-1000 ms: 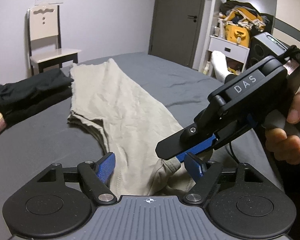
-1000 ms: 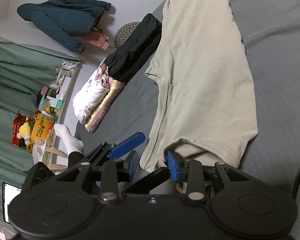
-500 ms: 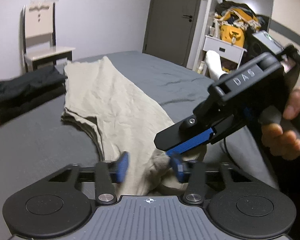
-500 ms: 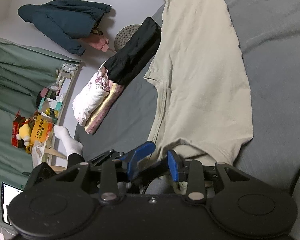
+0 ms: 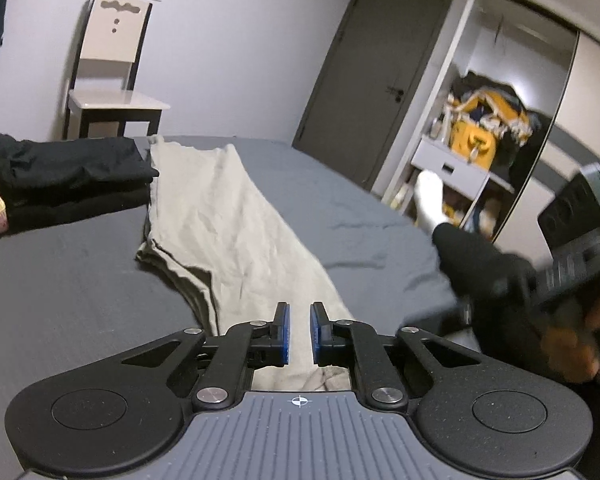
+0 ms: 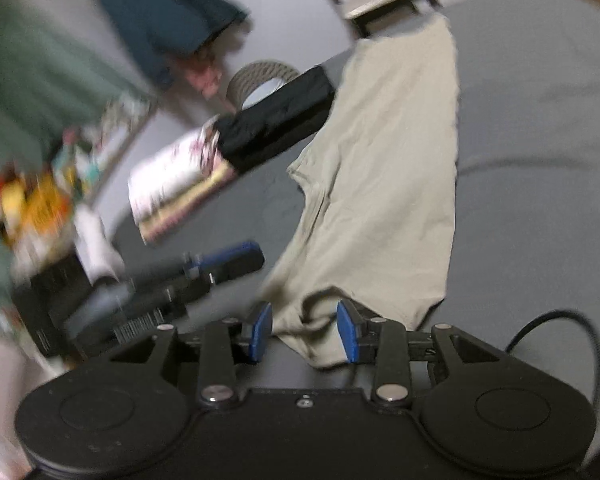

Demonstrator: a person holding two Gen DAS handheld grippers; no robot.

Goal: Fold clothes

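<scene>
**Beige garment's near end between both hand-held grippers on the bed**

The left hand-held gripper has its blue pads drawn close, with a narrow strip of the beige garment between them; it appears to pinch the cloth. The right hand-held gripper stands spread, its pads either side of the bunched near hem without pressing it. That view is blurred. The garment lies lengthwise on the grey bed, running away towards the far edge. Beside its far end, to the left, sits a stack of folded black clothes, touching the garment's edge. Beyond the bed stand a pale chair against the wall and a dark door.
</scene>
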